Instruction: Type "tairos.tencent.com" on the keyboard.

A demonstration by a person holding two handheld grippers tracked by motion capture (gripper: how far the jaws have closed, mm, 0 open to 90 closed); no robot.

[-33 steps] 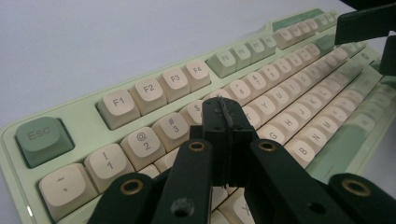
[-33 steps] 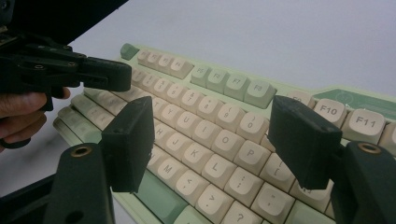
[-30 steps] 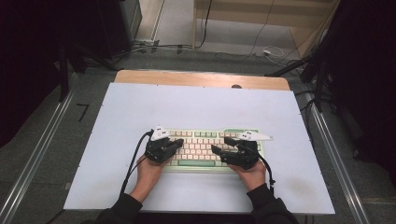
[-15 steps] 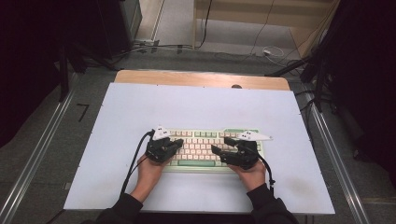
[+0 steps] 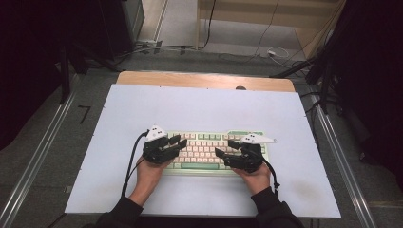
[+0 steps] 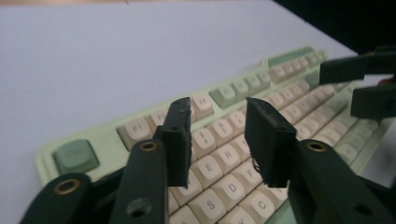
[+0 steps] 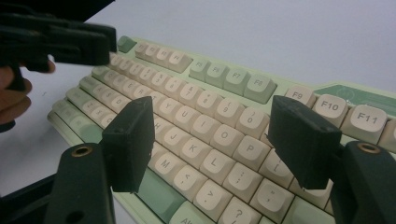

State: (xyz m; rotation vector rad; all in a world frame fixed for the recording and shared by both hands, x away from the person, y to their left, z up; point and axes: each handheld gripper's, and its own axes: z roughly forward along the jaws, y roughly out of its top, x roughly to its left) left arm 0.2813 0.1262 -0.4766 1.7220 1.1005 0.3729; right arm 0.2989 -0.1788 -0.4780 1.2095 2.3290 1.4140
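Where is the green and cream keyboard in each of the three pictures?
High view: the keyboard lies low on the white table, between the left gripper and the right gripper.
Left gripper view: it runs from bottom left to upper right, under the open jaws.
Right gripper view: it spans the middle, under the open jaws.
Shared landmark: its green function keys.

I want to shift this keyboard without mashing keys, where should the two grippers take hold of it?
Grip the keyboard by its two short ends, left gripper from the left, right gripper from the right. It lies flat and long on the table, keys covering the top, so probably only the green end edges offer bare frame to pinch.
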